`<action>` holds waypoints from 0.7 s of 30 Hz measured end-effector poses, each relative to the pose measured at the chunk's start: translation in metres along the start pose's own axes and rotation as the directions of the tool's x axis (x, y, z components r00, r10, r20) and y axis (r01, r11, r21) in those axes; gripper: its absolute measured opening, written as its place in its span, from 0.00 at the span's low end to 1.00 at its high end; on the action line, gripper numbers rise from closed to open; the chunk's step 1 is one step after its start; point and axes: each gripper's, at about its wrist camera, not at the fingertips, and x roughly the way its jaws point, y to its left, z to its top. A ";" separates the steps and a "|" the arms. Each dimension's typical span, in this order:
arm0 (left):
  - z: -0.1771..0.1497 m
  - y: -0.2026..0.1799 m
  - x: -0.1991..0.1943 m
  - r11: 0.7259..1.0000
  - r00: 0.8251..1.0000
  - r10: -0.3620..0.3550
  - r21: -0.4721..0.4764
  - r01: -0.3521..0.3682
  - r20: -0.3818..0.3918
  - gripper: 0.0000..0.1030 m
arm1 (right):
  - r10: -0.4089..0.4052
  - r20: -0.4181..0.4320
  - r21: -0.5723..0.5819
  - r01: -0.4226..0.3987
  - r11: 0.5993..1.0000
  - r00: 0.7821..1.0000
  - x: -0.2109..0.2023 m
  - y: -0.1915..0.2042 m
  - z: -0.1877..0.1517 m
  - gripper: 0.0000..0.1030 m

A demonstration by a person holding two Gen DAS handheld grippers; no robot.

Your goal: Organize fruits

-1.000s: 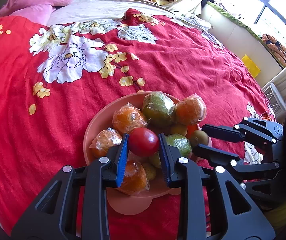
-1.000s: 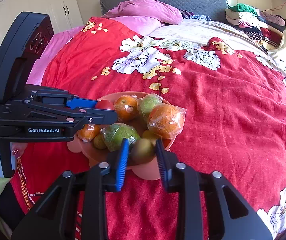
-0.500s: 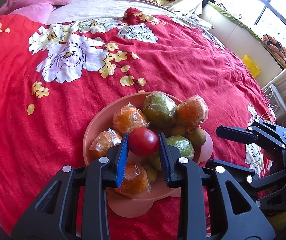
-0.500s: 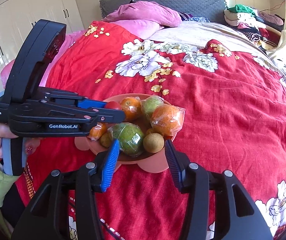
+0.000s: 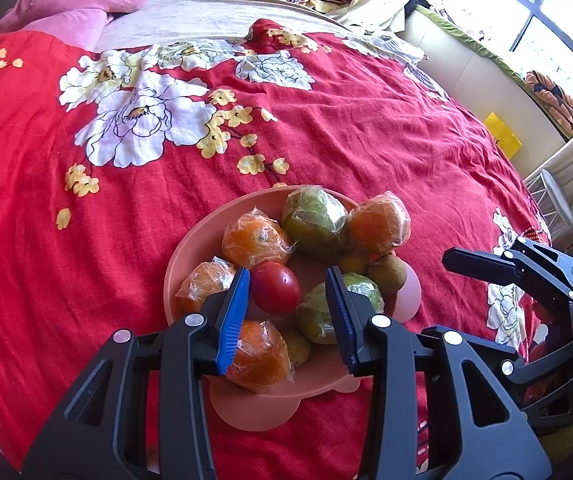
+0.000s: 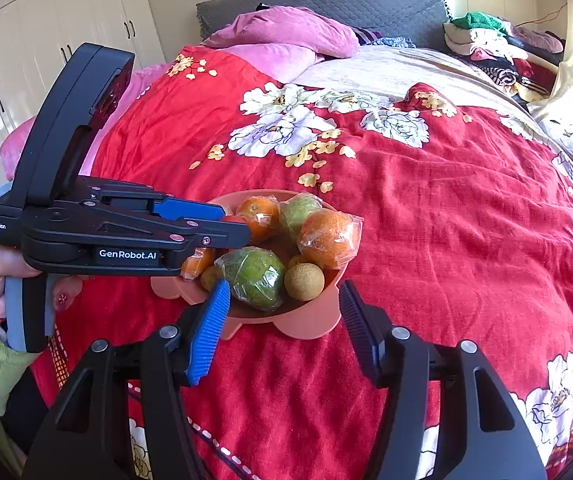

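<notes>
Now left gripper (image 5: 286, 312) jaws are opening off the red tomato (image 5: 275, 288), which was clamped a sec ago; it's sitting in the pink fruit bowl (image 5: 190, 248) w/ wrapped oranges. Right gripper (image 6: 282, 332) is opening too, empty, just short of the bowl: both drops look done.

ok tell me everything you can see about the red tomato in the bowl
The tomato is small, round, smooth and glossy red, unwrapped, unlike the plastic-wrapped oranges around it. It sits in the salmon-pink bowl on the red flowered bedspread, resting among the fruit, below a wrapped orange and beside a wrapped green fruit. It lies between the left gripper's opening jaws: the left blue pad looks to be at its skin, the right pad stands clear. In the right wrist view the gripper hides nearly all of it.
</notes>
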 end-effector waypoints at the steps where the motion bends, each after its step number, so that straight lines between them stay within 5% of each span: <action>1: 0.000 0.000 0.000 1.000 1.000 0.000 -0.001 0.001 0.002 0.31 | 0.000 0.001 0.001 0.000 1.000 1.000 -0.001 0.000 0.000 0.56; 21: 0.004 -0.017 -0.041 1.000 0.996 -0.024 0.002 0.024 0.084 0.46 | -0.009 0.040 -0.022 0.010 1.000 0.999 -0.029 0.013 0.004 0.71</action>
